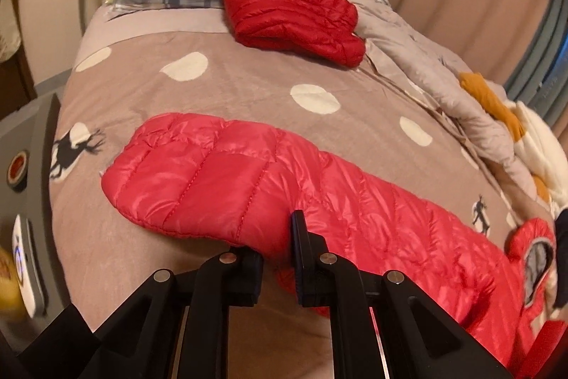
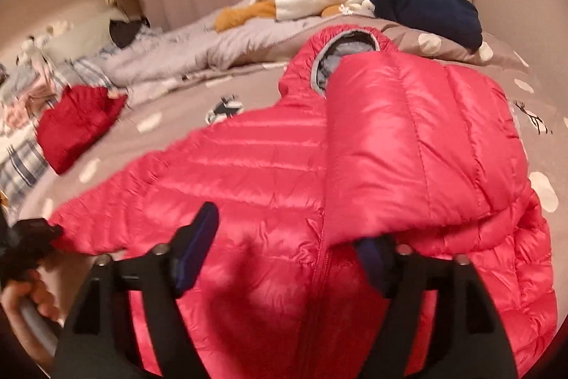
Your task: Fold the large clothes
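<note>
- the left gripper has its jaws drawn close on the near edge of a sleeve of the red puffer jacket; fabric sits between the pads, so it looks pinched, probably to carry that sleeve across the body.
- the right gripper stands wide apart over the jacket front, holding nothing; the already folded-over sleeve panel drapes against its right finger.
- the jacket lies flat on the dotted bedspread, front up, zip line running toward the hood.
- in the right wrist view its long axis runs from the near hem away to the hood at the far side; the free sleeve stretches off to the left.
- a darker red folded jacket lies well apart near the pillows, likely finished.
</note>
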